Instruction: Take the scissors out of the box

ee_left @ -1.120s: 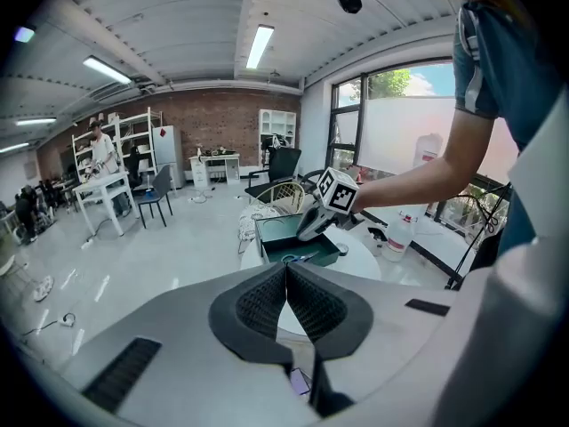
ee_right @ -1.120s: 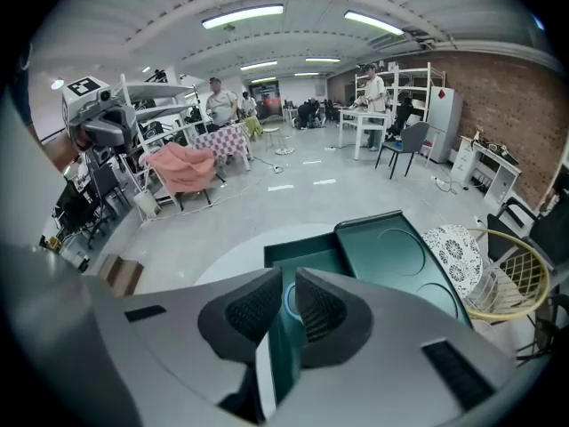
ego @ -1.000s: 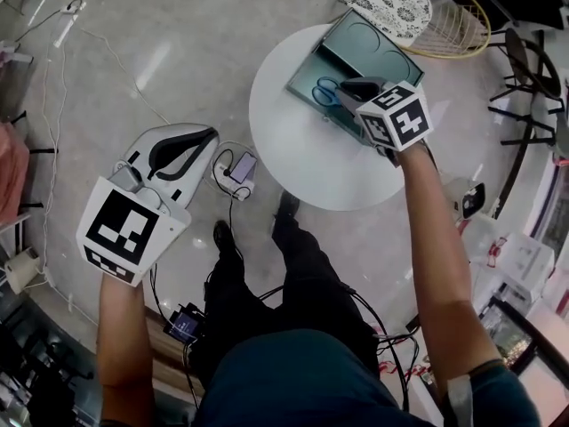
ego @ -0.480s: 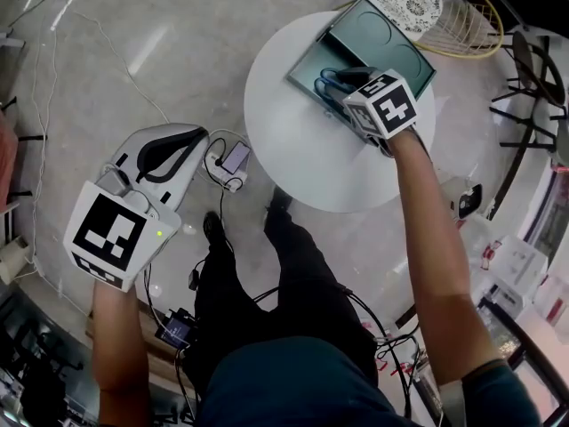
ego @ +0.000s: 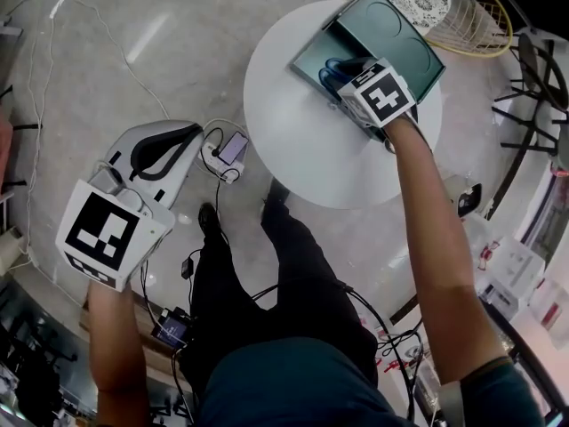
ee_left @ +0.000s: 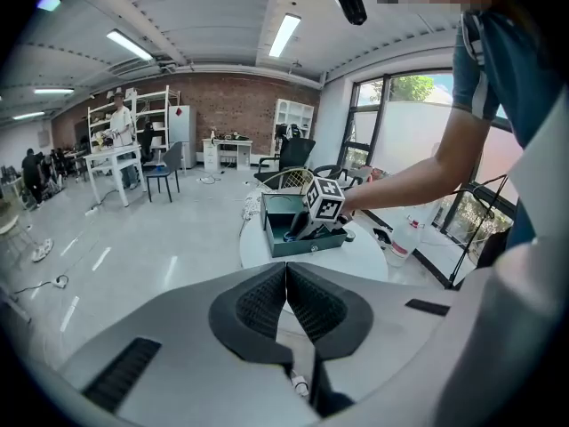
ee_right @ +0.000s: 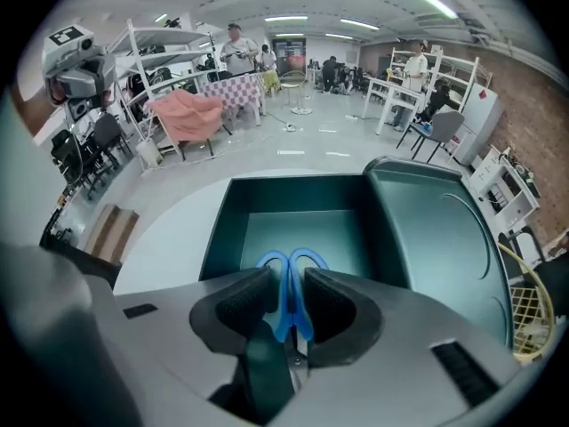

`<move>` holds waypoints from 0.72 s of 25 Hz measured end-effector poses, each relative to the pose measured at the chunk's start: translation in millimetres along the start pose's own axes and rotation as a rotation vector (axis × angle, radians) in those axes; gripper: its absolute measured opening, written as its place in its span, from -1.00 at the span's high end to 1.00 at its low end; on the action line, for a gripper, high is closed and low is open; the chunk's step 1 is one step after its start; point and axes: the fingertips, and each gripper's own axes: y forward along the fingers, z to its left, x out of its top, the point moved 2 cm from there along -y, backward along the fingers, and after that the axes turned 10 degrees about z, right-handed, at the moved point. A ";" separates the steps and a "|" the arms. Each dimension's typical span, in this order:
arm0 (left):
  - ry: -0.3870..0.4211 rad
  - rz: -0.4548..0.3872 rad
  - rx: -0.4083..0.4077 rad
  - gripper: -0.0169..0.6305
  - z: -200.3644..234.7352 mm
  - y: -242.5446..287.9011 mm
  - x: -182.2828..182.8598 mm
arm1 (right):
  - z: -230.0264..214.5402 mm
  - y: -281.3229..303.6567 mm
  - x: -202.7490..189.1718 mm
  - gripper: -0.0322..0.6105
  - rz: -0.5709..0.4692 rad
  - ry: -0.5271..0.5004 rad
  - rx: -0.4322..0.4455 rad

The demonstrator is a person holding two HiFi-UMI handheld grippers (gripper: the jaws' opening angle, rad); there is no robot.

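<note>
One of two steps looks done: grasp on, lift not yet.

Left gripper (ee_left: 286,269) is idle. Its fingers are pressed together with nothing between them, and it is held over the floor, well apart from the table (ego: 293,140).

Right gripper (ee_right: 286,281) is down inside the box (ee_right: 222,229). Its fingers pinch the scissors (ee_right: 292,314) at the neck just below the blue loops. Pads look to touch both sides, but I can't judge how firm the grip is. The scissors lie on the box floor, loops pointing at the far wall. The lid (ee_right: 436,238) is open, folded back to the right, so nothing blocks the way up.

Left to do, my read: lift straight up clear of the walls, carry over the rim, set down on the table.

View differences:
- Right gripper view: the only one showing pad-to-handle contact, and no other item visible in the box. The blades are hidden under the gripper body.
- Head view: the right gripper's cube covers most of the scissors, only a bit of blue shows. It does give the layout: box at the table's far side, bare table nearer the person for a set-down.
- Left gripper view: a distant side look, with the right gripper angled down into the box. Too small to make out the scissors.
</note>
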 end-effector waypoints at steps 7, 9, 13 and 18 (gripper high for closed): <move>-0.004 0.014 0.011 0.89 0.7 -1.7 -9.8 | 2.6 9.6 -4.0 0.50 0.003 0.000 0.006; 0.000 0.021 0.016 0.89 0.3 -1.4 -10.5 | 2.9 10.9 -5.3 0.58 0.011 -0.008 0.004; 0.015 0.020 0.026 0.89 -2.3 -3.0 -9.1 | 3.2 12.1 -8.9 0.59 0.029 -0.016 -0.016; 0.048 -0.009 0.045 0.89 -0.7 -27.2 -11.4 | 10.0 -12.6 0.8 0.59 -0.006 0.012 -0.066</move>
